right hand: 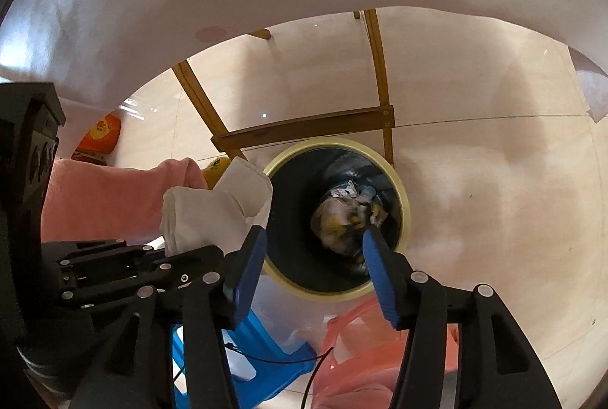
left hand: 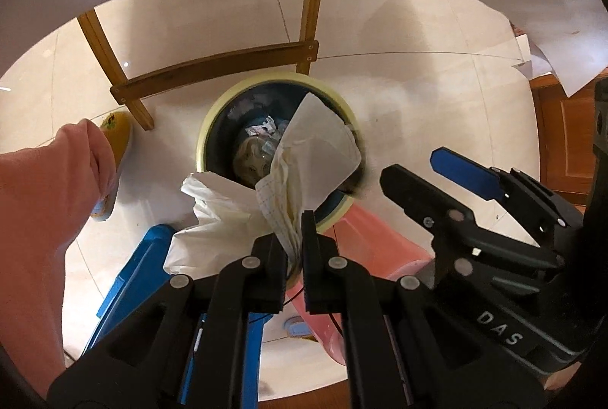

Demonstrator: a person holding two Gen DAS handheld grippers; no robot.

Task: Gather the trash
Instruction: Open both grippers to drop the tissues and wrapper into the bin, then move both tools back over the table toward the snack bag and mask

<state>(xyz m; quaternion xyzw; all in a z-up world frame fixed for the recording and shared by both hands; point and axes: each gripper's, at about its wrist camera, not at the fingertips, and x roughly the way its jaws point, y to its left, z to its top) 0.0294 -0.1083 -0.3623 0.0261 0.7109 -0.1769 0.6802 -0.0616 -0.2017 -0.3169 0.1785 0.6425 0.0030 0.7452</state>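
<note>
Left gripper (left hand: pixel 294 238), pointing down, clamps a wad of crumpled white paper (left hand: pixel 243 196) that hangs over the rim of the trash bin (left hand: pixel 205 127) on the floor. Right gripper (right hand: pixel 315 257), jaws apart and empty, hovers above the bin's mouth.

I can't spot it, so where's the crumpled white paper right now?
The crumpled white paper is pinched in the left gripper, hanging over the near rim of the trash bin.
</note>
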